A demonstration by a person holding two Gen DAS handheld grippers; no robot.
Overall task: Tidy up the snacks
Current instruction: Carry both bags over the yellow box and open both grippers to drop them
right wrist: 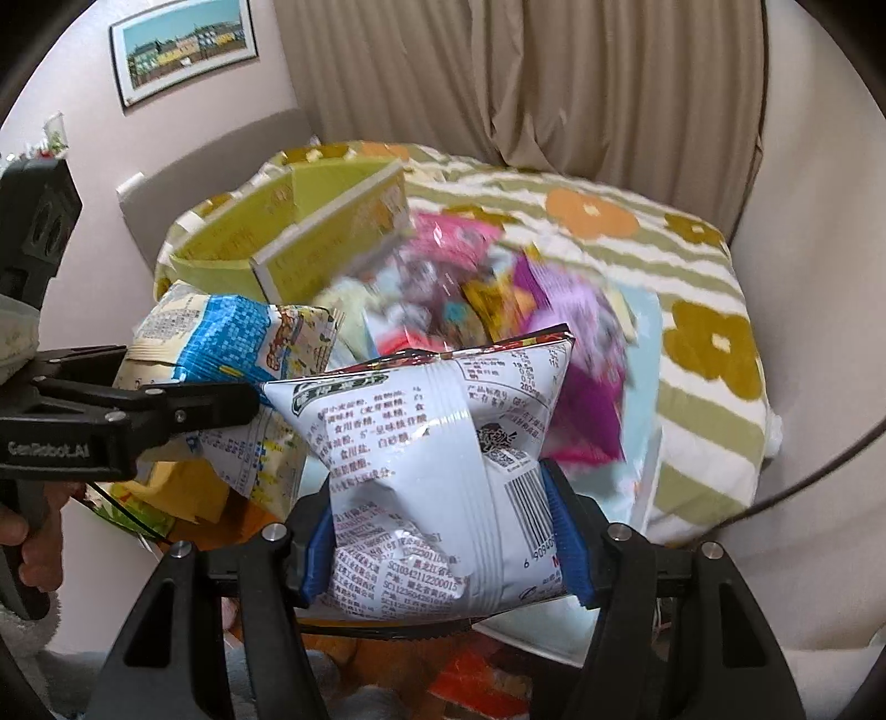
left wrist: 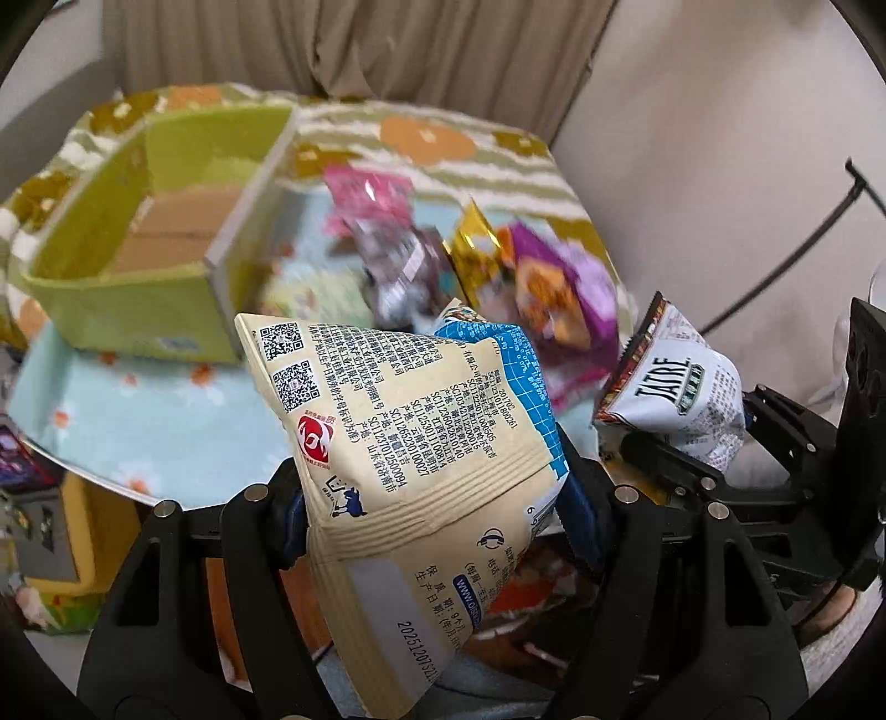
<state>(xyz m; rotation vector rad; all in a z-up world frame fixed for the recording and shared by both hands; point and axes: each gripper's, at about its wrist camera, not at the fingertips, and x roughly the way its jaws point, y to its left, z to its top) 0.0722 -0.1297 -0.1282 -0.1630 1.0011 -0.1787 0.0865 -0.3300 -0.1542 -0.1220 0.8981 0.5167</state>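
Observation:
A cream and blue snack bag (left wrist: pixel 398 421) stands pinched between the blue pads of my left gripper (left wrist: pixel 434 498), held above the table. My right gripper (right wrist: pixel 443 543) is shut on a white snack bag (right wrist: pixel 437 443) printed with black text and a barcode. In the left wrist view this white bag (left wrist: pixel 681 387) hangs at the right. In the right wrist view the left gripper (right wrist: pixel 221 399) holds the cream and blue bag (right wrist: pixel 232 338) at the left. A green cardboard box (left wrist: pixel 138 288) stands open at the back left. Beside it lies a blurred pile of pink, gold and purple snack packets (left wrist: pixel 498 260).
A striped floral blanket (right wrist: pixel 692 266) and a light blue cloth (left wrist: pixel 138 421) cover the surface. A beige curtain (right wrist: pixel 554 83) hangs behind, and a framed picture (right wrist: pixel 183 50) is on the wall. A person's hand (right wrist: pixel 33 531) grips the left tool. More packets (right wrist: pixel 476 681) lie below.

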